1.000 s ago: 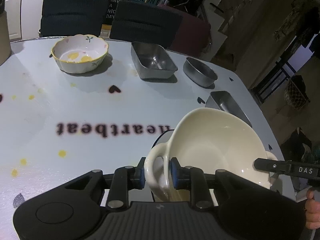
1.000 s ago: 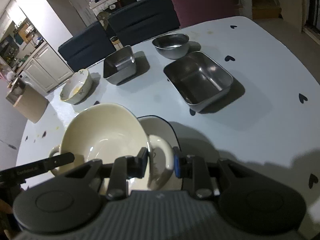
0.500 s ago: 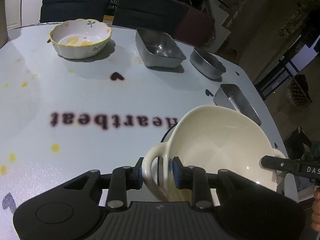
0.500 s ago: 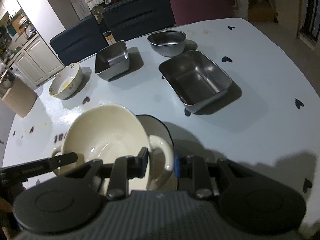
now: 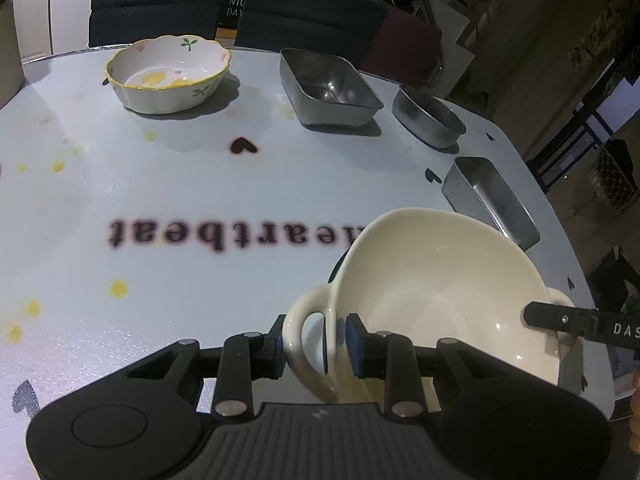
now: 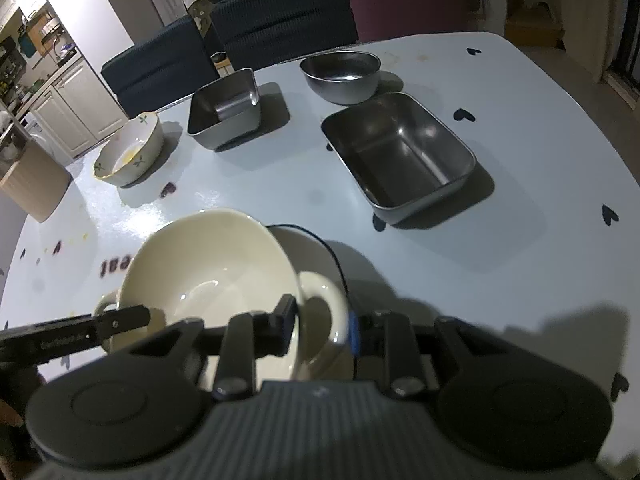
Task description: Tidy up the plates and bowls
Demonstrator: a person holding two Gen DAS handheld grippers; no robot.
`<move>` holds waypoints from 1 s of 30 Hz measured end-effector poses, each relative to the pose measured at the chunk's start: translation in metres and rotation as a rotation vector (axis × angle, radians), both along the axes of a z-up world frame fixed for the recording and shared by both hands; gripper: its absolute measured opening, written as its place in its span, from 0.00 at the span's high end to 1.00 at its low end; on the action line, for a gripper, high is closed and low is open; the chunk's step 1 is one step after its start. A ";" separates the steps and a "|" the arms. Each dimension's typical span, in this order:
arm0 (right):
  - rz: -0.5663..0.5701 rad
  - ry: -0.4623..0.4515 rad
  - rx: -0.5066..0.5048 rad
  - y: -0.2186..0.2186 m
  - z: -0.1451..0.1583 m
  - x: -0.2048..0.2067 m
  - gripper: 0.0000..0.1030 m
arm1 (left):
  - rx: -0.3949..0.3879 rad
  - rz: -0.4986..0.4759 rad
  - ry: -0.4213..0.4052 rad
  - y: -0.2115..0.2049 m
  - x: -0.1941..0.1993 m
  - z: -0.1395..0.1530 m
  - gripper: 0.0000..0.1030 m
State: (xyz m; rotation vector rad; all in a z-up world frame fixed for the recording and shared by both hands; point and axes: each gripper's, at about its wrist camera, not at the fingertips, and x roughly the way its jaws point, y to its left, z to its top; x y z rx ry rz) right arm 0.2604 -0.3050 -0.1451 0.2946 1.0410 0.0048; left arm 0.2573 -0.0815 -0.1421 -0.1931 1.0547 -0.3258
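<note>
A cream two-handled bowl (image 5: 440, 292) is held over a dark-rimmed plate (image 6: 312, 248) near the table's front. My left gripper (image 5: 316, 348) is shut on the bowl's left handle. My right gripper (image 6: 320, 328) is shut on the bowl's right handle (image 6: 324, 300). The bowl (image 6: 208, 276) hides most of the plate. A flowered scalloped bowl (image 5: 168, 72) sits at the far left of the table, and shows in the right wrist view (image 6: 130, 152).
Two steel rectangular trays (image 6: 400, 156) (image 6: 226, 112) and a steel round bowl (image 6: 342, 74) stand on the white table (image 5: 160, 184). Dark chairs (image 6: 280, 24) line the far edge. A tan box (image 6: 32, 184) stands at the left edge.
Both grippers with the cream bowl have shifted forward over the table; the far dishes look closer. Both grips are unchanged.
</note>
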 end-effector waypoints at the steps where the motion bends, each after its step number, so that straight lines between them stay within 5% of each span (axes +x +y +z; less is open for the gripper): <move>1: 0.002 0.000 0.000 0.000 -0.001 0.001 0.69 | 0.003 0.002 0.001 0.000 0.000 0.000 0.70; 30: 0.041 0.043 -0.077 0.005 -0.012 0.007 0.64 | 0.055 -0.022 0.011 -0.009 0.000 -0.002 0.70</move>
